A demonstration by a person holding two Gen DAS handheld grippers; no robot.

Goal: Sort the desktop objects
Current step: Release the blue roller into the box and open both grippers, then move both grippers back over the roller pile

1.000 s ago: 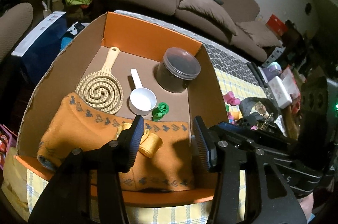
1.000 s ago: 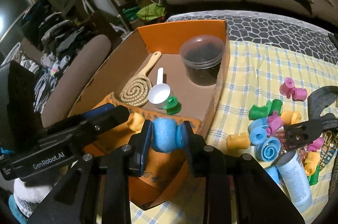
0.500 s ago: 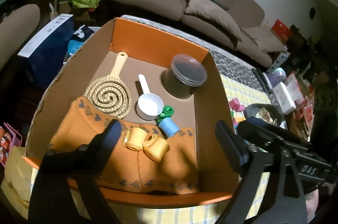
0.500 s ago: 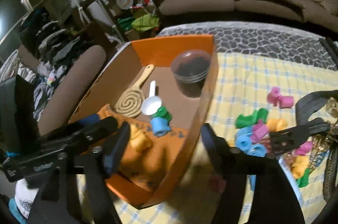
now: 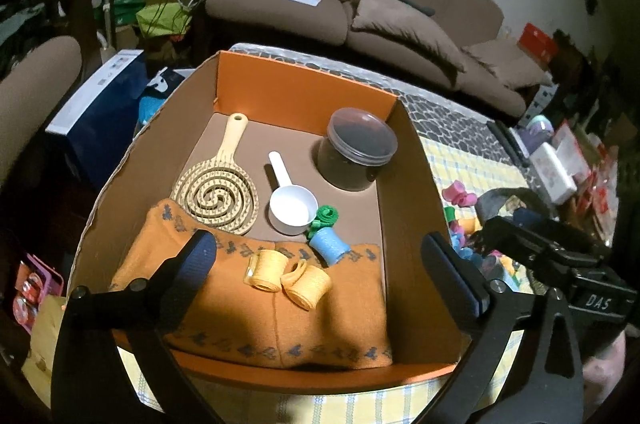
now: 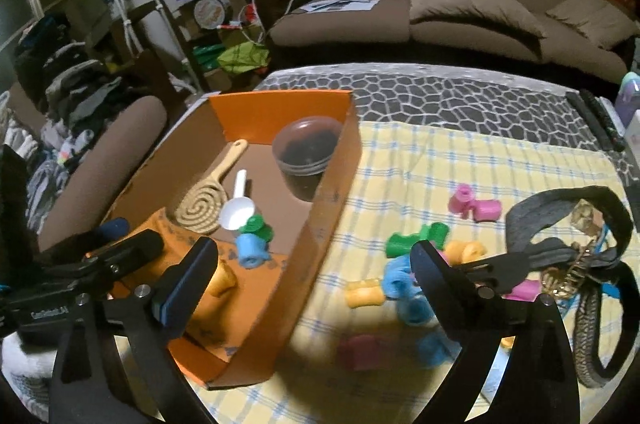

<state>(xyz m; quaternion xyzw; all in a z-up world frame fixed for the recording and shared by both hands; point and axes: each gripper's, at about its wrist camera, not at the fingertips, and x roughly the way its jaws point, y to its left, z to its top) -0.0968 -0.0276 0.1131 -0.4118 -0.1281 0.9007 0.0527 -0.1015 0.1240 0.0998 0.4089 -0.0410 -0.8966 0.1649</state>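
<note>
In the left wrist view an orange cardboard box (image 5: 304, 91) holds a blue hair roller (image 5: 330, 244), two yellow rollers (image 5: 266, 270), a green roller (image 5: 326, 216) and a folded orange cloth (image 5: 240, 304). My left gripper (image 5: 318, 244) hovers over the box's near end, its jaws opening wide with nothing pressed between them. In the right wrist view my right gripper (image 6: 313, 248) hangs over the box's right wall (image 6: 320, 224), its jaws also opening and empty. The blue roller (image 6: 250, 248) lies inside the box, apart from it. Several loose rollers (image 6: 400, 284) lie on the yellow checked cloth.
Also in the box are a spiral brush (image 5: 216, 195), a white scoop (image 5: 292, 207) and a dark lidded jar (image 5: 356, 155). A black belt with a metal buckle (image 6: 560, 207) and pink rollers (image 6: 476, 205) lie to the right. A brown sofa (image 6: 440, 3) stands behind.
Both grippers have spread wide. The right one let go of the blue roller, which now lies in the box by the green one, and drew back. A yellow roller lies free on the cloth.
</note>
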